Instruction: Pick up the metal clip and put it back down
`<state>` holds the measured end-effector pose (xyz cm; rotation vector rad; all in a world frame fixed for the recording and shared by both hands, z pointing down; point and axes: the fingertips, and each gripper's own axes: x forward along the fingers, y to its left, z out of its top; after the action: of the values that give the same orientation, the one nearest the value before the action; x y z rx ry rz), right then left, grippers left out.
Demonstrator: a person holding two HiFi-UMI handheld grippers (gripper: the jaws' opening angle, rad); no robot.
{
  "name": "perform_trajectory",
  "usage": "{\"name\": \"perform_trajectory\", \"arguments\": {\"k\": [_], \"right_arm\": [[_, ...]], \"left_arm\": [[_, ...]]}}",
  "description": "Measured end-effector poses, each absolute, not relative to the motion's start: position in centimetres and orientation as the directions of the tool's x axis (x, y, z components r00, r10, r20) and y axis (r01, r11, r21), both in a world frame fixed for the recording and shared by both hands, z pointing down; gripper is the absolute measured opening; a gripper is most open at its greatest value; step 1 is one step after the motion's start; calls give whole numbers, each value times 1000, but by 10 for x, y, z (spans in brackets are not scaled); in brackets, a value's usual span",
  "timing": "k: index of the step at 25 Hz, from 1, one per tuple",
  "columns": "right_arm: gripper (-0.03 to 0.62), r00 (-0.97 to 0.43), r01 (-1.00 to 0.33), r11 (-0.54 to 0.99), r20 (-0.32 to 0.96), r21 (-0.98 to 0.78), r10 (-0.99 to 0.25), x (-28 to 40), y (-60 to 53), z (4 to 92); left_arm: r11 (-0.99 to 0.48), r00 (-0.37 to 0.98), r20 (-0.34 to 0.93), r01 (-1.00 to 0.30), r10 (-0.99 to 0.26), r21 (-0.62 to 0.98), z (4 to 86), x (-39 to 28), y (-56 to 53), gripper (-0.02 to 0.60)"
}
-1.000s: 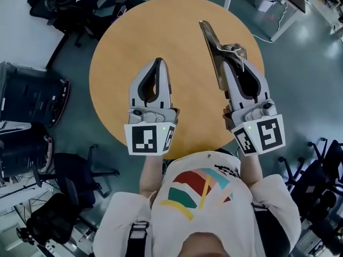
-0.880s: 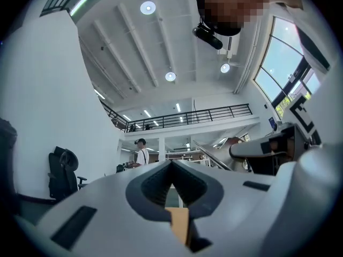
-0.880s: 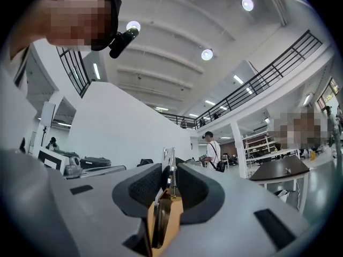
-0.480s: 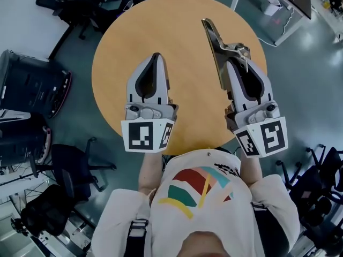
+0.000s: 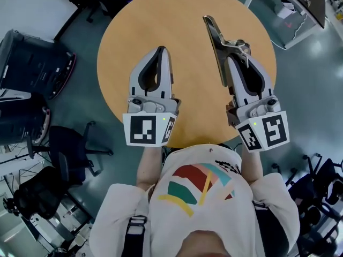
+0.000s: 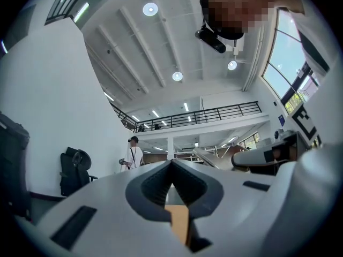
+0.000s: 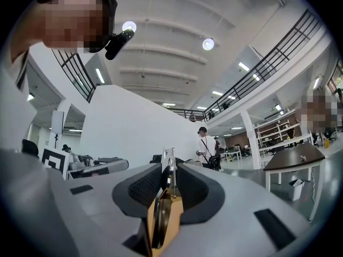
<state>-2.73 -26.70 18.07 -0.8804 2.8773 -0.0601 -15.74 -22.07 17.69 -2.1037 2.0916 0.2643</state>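
Right gripper is still pinching the metal clip, holding it over the round table at upper right of the head view. Nothing is changing, so the put-down seems pending. Left gripper is idling, jaws pressed together.

On my feed, the head view looks down on a round wooden table standing on a grey floor. Black office chairs crowd the lower left, and beside them stands a dark boxy unit, perhaps a bin. In the left gripper view, a person in a white shirt stands far off below a railed balcony, and round ceiling lights glow overhead.
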Motion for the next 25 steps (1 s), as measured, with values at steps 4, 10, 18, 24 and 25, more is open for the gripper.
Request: {"name": "perform_trajectory", "arguments": {"k": [4,10,18,24,25], "right_arm": [[100,-865,-502,864,7,-47,-502,-74,-269,224],[100,-919,-336,929,269,-157,-288,-146,-246,349],[100,-886,-137,975,461,-177,-41,-242,-209,460],[100,-844,2,967,519,-256,139,-313,-142,508],[100,-838,22,965,521,-263,161,-323,-130,515]], "left_arm": [[46,-44,-242,-999,-969,-4,172,-191,-209,38],[262,-263,-145,-965,-954,25,218,-248,-153,38],[484,-485,-10,-873,-874,53,274,-304,-75,37],[643,-637,89,-762,-766,73,314,-336,6,37],[660,-653,100,-748,-751,74,321,-339,16,37]]}}
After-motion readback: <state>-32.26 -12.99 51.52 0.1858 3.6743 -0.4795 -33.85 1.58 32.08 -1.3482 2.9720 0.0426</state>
